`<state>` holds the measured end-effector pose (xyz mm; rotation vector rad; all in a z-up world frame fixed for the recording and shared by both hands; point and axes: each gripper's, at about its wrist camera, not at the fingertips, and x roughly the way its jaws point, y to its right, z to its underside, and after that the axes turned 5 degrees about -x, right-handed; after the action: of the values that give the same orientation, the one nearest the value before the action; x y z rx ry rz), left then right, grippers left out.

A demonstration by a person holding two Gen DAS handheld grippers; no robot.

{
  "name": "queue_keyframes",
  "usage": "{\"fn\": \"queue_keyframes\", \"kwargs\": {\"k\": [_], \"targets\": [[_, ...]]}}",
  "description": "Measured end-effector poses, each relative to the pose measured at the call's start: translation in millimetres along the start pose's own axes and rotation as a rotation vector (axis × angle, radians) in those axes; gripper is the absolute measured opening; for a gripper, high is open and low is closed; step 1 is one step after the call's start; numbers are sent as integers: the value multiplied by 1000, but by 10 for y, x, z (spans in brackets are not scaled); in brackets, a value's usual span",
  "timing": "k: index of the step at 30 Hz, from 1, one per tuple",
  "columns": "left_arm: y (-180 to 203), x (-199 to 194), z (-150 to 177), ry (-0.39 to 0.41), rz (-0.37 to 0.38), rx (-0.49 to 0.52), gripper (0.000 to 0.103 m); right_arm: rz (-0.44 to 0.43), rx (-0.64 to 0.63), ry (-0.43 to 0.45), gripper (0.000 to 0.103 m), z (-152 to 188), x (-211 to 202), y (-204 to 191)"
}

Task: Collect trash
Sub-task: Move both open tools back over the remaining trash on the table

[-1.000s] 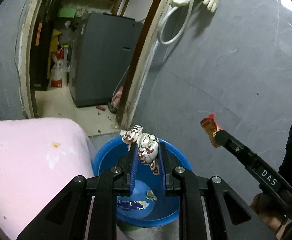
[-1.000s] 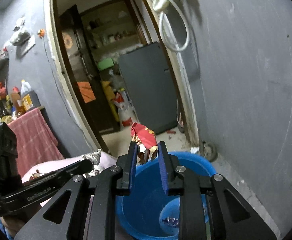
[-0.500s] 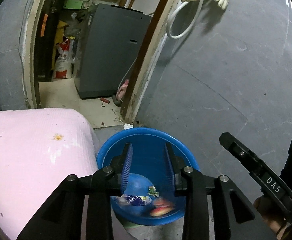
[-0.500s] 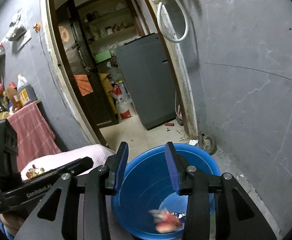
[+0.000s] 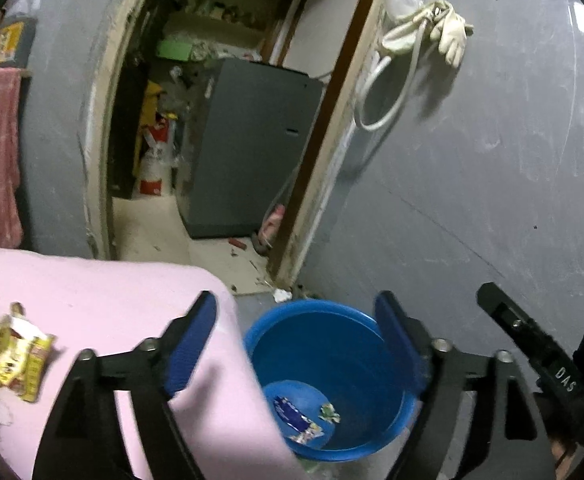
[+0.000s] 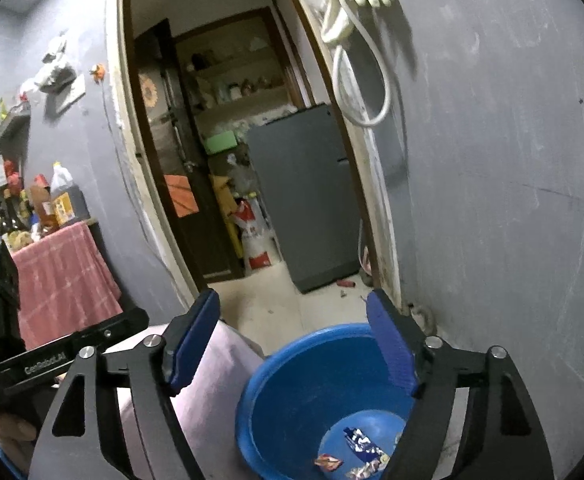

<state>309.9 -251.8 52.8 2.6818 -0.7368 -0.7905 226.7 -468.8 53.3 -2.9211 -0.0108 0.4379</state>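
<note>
Trash: several wrappers (image 6: 362, 442) lie in the blue bucket (image 5: 292, 320) on the floor, both my left fingers (image 5: 296, 344) and right fingers (image 6: 292, 340) spread empty above it, yellow wrapper (image 5: 20, 354) plus scraps left on the pink worktop (image 5: 112, 292).

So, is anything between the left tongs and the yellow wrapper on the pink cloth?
Nothing visible. The left tongs hang open above the pink cloth's edge, and the crumpled yellow wrapper lies exposed to their left, with only bare cloth between.
</note>
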Motion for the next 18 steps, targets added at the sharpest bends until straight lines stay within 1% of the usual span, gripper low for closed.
{"fn": "queue_keyframes", "kwargs": {"k": [1, 2, 7, 9, 11, 14, 18], "targets": [[-23, -61, -11, 17, -16, 2, 86, -2, -3, 8, 79, -16, -14, -22], [-46, -121, -22, 35, -32, 4, 89, -3, -6, 15, 83, -28, -25, -47], [-157, -403, -77, 96, -111, 12, 90, -10, -29, 48, 93, -89, -88, -183], [-208, -533, -104, 126, -141, 13, 92, -11, -41, 69, 103, -114, -121, -256], [-270, -681, -128, 168, -165, 12, 99, -19, -48, 88, 103, -134, -156, -312], [-330, -885, -157, 221, -189, 15, 100, -39, -67, 113, 103, -170, -196, -443], [-448, -1147, -220, 264, -213, 24, 100, -69, -96, 151, 103, -228, -242, -677]]}}
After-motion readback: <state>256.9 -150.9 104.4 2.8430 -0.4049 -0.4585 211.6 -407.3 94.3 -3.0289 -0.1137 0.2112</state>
